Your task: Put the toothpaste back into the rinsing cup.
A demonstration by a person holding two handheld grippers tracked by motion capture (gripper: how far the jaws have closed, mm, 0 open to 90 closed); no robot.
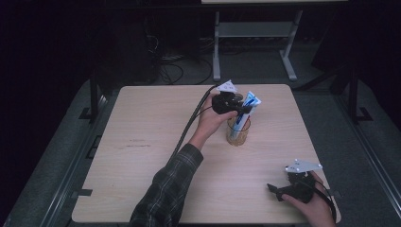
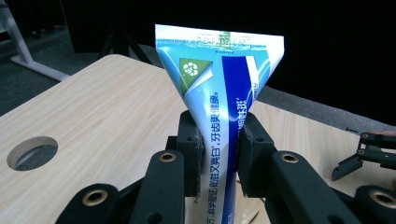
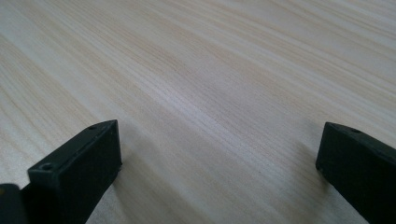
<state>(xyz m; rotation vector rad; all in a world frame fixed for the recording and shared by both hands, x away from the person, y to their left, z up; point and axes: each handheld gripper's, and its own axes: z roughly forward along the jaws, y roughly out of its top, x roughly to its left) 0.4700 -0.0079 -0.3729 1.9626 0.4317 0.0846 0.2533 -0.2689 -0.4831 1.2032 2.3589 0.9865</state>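
toothpaste tube: blue-white, green triangle, crimped end up, standing in a clear cup mid-surface | left gripper: jaws clamped on the tube | right gripper: jaws wide apart, holding nothing, low over bare wood

one toothpaste tube, one cup, two tools, one table
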